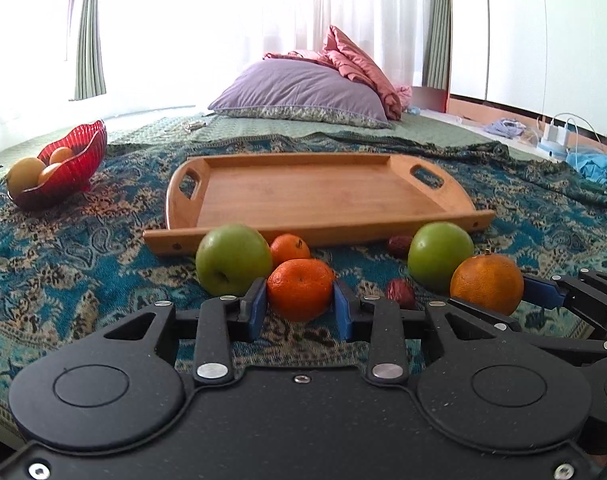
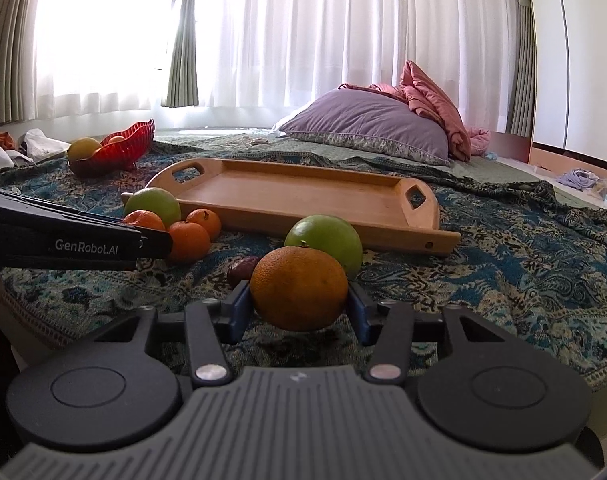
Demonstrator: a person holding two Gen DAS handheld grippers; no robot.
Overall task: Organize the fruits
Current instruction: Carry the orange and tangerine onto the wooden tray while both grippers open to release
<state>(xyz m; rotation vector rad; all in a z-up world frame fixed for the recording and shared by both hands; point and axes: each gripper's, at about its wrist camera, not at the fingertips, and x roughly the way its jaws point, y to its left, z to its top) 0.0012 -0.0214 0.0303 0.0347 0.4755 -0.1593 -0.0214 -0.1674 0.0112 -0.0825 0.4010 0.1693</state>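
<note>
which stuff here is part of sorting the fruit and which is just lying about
Part of the job:
- left gripper shut on small orange
- right gripper closed on big orange
- two green apples
- wooden tray
- red bowl holding fruit

Just lying about:
- purple pillow
- pink quilt
- chargers

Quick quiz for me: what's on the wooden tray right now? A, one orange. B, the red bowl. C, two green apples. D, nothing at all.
D: the tray is bare in both views, while the apples, the oranges and the red bowl all sit on the patterned cloth around it.
</note>
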